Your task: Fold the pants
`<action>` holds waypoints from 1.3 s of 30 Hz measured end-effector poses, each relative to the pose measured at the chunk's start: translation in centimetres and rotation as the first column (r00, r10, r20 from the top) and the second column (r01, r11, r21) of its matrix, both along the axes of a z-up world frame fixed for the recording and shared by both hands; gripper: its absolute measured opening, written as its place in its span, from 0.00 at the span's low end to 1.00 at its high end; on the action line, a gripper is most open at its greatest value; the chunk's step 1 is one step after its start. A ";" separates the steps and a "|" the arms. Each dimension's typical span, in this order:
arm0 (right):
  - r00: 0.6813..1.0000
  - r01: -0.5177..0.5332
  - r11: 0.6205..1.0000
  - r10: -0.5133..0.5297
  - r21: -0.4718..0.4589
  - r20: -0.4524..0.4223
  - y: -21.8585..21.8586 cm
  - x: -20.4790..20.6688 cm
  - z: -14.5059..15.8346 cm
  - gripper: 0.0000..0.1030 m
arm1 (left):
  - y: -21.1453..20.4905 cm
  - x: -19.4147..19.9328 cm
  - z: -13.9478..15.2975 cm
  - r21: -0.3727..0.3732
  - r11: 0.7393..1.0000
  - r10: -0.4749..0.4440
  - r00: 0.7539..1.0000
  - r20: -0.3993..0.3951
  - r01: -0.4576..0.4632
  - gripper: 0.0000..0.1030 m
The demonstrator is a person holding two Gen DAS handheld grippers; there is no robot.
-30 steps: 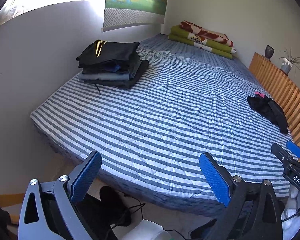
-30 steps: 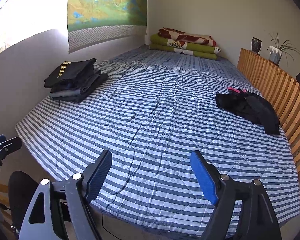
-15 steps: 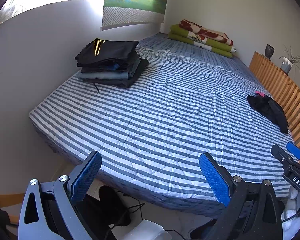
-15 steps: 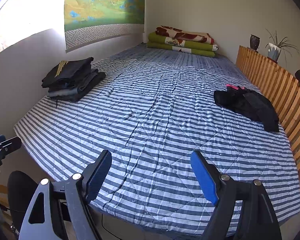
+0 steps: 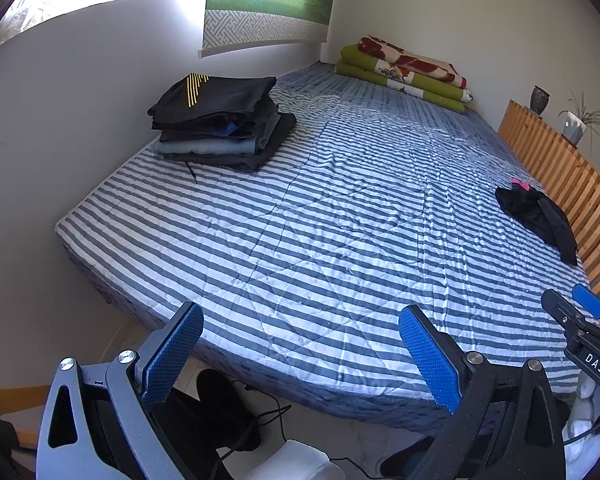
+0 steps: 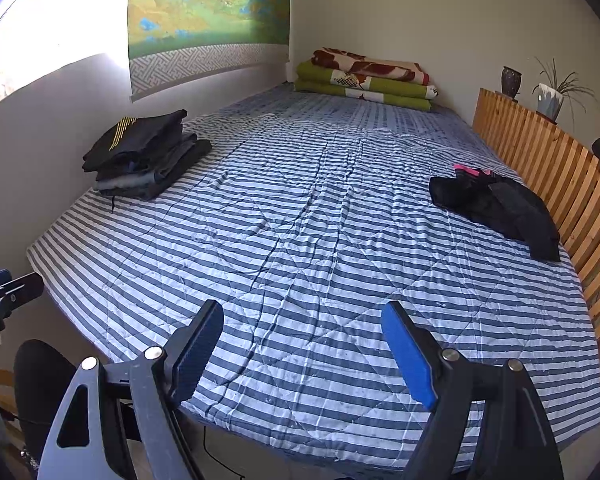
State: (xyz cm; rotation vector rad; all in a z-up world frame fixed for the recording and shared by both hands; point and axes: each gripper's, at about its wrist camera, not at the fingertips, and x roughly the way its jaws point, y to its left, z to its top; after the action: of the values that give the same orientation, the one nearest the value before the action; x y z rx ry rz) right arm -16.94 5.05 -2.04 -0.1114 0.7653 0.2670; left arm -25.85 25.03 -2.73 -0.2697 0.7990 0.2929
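Crumpled black pants (image 6: 500, 204) with a pink tag lie unfolded on the right side of the striped bed (image 6: 300, 240), by the wooden slats; the left wrist view shows the pants (image 5: 540, 216) far right. A stack of folded dark clothes (image 5: 220, 124) sits at the bed's left edge by the wall, also seen as the stack (image 6: 144, 156) in the right wrist view. My left gripper (image 5: 300, 344) hangs open over the bed's near edge, holding nothing. My right gripper (image 6: 304, 344) is open and empty above the near part of the bed, well short of the pants.
Folded green and patterned blankets (image 6: 364, 80) lie at the bed's far end. A slatted wooden headboard (image 6: 548, 168) runs along the right, with a vase and a potted plant (image 6: 552, 96) behind it. Cables and dark items (image 5: 228, 420) lie on the floor below the near edge.
Both grippers have drifted slightly, so the view shifts a little; the pants and the stack have not moved, and both grippers stay open.
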 end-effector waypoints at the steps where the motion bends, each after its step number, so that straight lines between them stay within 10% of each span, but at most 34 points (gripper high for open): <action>1: 1.000 0.001 1.000 -0.001 0.000 -0.002 0.0 0.0 -0.1 0.76 | 0.0 0.0 0.0 0.000 1.000 0.000 1.000 0.000 0.000 0.97; 39: 0.997 0.041 0.999 -0.042 -0.014 -0.071 -1.3 1.3 -2.8 0.76 | -1.7 4.3 -3.0 -0.025 0.996 -0.082 0.995 -0.048 0.081 0.97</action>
State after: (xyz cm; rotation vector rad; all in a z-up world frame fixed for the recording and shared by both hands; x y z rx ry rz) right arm -15.60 3.76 -4.81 -0.0984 0.8394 0.2273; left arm -21.51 23.35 -5.70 -0.2518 0.8604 0.2144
